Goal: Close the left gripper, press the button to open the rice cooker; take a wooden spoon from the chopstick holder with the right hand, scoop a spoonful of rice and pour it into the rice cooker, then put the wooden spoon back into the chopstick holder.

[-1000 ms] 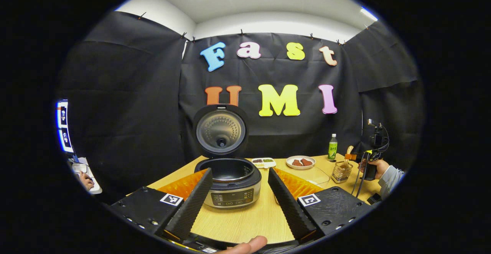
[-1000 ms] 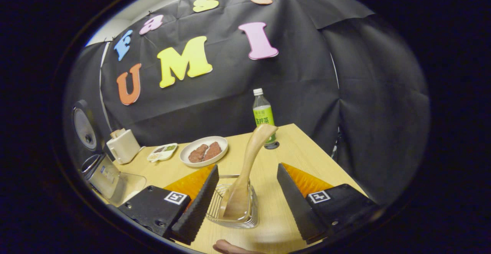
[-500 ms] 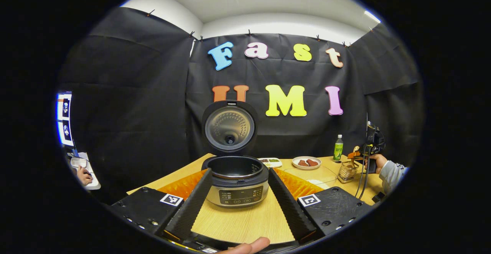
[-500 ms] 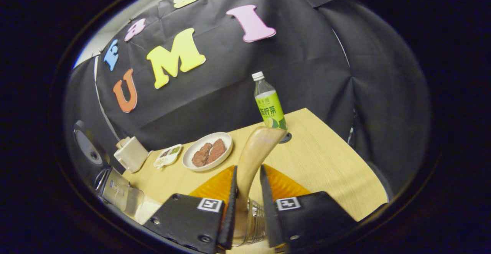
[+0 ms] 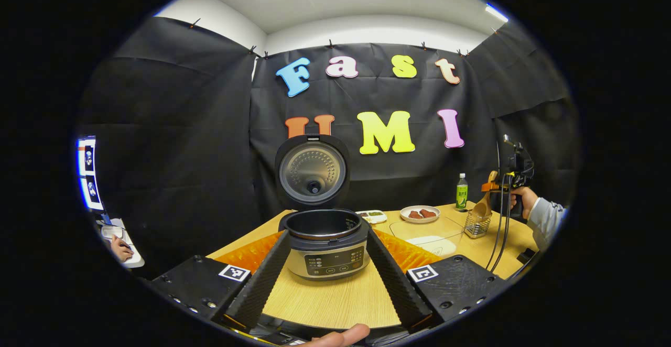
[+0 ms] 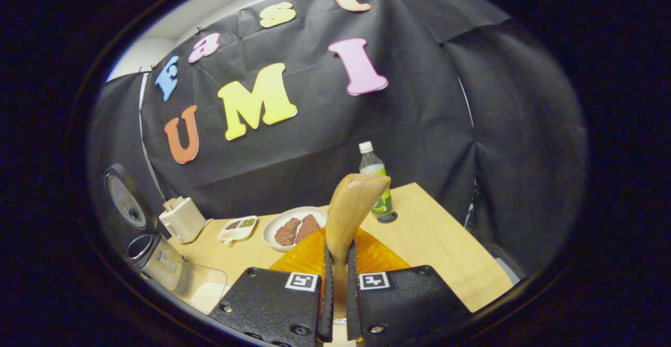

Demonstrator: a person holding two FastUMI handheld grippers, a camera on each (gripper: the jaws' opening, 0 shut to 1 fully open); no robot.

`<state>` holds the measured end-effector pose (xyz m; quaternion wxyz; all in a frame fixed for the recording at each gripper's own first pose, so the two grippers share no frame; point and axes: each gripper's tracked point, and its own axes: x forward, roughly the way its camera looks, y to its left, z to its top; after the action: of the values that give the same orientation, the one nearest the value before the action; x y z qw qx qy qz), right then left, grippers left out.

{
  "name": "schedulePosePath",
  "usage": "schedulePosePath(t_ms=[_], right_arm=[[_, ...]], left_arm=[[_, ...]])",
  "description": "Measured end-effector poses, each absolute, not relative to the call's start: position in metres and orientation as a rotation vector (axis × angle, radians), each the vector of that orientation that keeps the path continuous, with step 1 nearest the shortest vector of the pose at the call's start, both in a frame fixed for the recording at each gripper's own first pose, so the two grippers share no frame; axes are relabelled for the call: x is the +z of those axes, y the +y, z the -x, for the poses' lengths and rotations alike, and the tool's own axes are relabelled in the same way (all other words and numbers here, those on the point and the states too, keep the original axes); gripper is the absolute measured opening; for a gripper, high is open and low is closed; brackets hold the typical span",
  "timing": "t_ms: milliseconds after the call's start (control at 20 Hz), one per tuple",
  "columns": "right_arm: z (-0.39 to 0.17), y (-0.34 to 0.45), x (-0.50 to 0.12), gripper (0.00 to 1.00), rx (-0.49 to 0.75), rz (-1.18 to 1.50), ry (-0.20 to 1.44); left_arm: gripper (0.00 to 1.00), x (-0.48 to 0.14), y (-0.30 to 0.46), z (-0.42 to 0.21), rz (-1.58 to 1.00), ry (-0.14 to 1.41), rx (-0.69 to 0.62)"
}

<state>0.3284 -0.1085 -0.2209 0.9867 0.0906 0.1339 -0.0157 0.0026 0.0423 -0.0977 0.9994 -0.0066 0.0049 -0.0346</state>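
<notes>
Wooden table (image 5: 335,305): rice cooker (image 5: 327,245), plate (image 5: 419,214), bottle (image 5: 461,192).

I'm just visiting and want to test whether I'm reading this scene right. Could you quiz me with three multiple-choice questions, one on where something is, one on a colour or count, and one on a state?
1. Where is the wooden spoon?
A. lying on the plate
B. clamped between the right gripper's fingers
C. inside the rice cooker

2. How many brown pieces of food lie on the white plate?
A. two
B. four
C. none

3. What state is the rice cooker in?
A. lid shut
B. lid up, pot exposed
C. tipped on its side

Answers: 1 B, the right gripper has both fingers pressed on the spoon's handle. 2 A, two pieces sit side by side. 3 B, the lid stands upright behind the open pot.
</notes>
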Motion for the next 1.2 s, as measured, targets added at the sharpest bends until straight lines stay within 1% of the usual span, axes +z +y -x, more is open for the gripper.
schedulePosePath(t_ms=[100, 200, 450, 650, 800, 1000, 1100, 1200], right_arm=[[-0.318, -0.101, -0.202, 0.16, -0.035, -0.151, 0.249], [-0.306, -0.084, -0.183, 0.15, -0.010, -0.154, 0.230], [-0.284, -0.026, -0.152, 0.15, 0.073, -0.154, 0.194], [-0.271, 0.033, -0.136, 0.15, 0.148, -0.144, 0.166], [-0.264, 0.067, -0.142, 0.15, 0.169, -0.088, 0.163], [-0.259, 0.110, -0.175, 0.15, 0.188, -0.045, 0.208], [-0.261, 0.115, -0.201, 0.15, 0.155, -0.017, 0.241], [-0.263, 0.111, -0.223, 0.15, 0.077, 0.010, 0.251]], left_arm=[[0.94, -0.100, 0.039, 0.005, 0.035, 0.012, -0.094], [0.94, -0.098, 0.041, 0.010, 0.066, 0.011, -0.105], [0.94, -0.092, 0.068, 0.020, 0.093, 0.017, -0.039], [0.94, -0.093, 0.068, 0.030, 0.114, 0.026, -0.056], [0.94, -0.092, 0.076, 0.034, 0.105, 0.022, -0.046], [0.94, -0.090, 0.088, 0.036, 0.082, 0.019, -0.016], [0.94, -0.097, 0.092, 0.035, 0.090, 0.041, -0.005], [0.94, -0.099, 0.099, 0.036, 0.103, 0.051, 0.013]])
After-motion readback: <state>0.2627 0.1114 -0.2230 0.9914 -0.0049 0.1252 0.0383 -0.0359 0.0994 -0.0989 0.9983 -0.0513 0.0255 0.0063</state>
